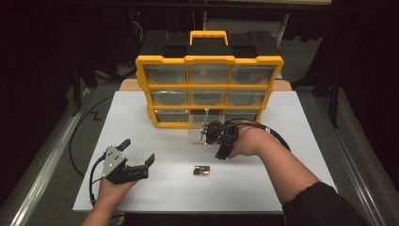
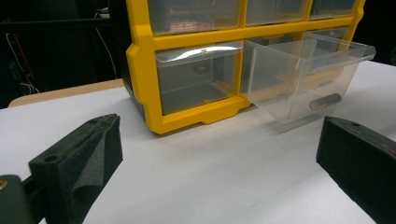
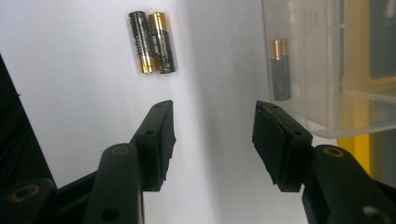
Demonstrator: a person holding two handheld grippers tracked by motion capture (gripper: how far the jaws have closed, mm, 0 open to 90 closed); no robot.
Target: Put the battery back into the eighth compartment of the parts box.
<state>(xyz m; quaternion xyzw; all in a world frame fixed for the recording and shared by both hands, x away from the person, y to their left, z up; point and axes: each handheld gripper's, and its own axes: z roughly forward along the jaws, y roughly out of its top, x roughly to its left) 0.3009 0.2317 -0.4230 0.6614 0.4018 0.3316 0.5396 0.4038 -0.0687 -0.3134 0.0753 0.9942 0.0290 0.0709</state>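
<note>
The right gripper (image 3: 212, 135) had its fingers apart, empty, beside the pulled-out clear drawer (image 3: 327, 70). Two batteries (image 3: 152, 42) lay at its eleven o'clock on the worktop (image 1: 141, 122). The left gripper (image 1: 136, 157) stood wide open.

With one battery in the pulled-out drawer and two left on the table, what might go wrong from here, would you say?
1. The two batteries lie touching side by side; the right gripper, its jaws open and empty, may catch both or roll one away.
2. The clear drawer juts far out of the yellow organizer, close beside that gripper; a bump might tip it and spill the battery inside.
</note>
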